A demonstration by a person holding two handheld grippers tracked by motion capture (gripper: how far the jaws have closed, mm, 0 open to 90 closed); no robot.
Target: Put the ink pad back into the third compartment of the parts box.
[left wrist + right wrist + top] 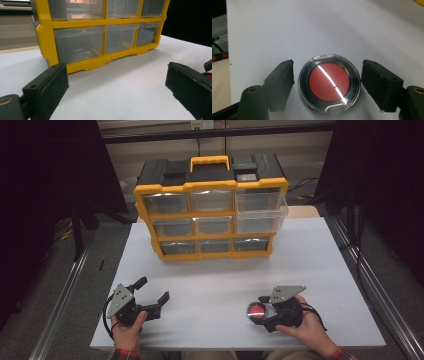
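The step in hand looks like the pick-up of the round compact (329, 83); it lies flat on the white desk (215, 280) at the near right, a red pan under a clear lid ringed in black, and the right tool (328, 82) straddles it; one black pad stands on each side of the case, each with a sliver of desk showing between pad and rim, so the tool is released and grasps nothing yet. In the high view the compact (256, 312) sits just left of the right hand (305, 325), whose tool (261, 312) points left across the desk.

The left tool (154, 295) rests at the near left, spread wide and empty, aimed at the yellow organiser (210, 215) that stands at the far middle of the desk; in the left gripper view its pads (53, 87) frame bare desk and the lower clear drawers (80, 42).

The next move, as I judge it, calls for the pads to close squarely on the rim of the compact, low enough not to slip off the smooth lid; after that a drawer would be the likely place for it; the right-hand top and middle drawers (262, 210) seem to stand out of the frame.

No brand, label or writing can be read on the compact, the organiser or the tools.
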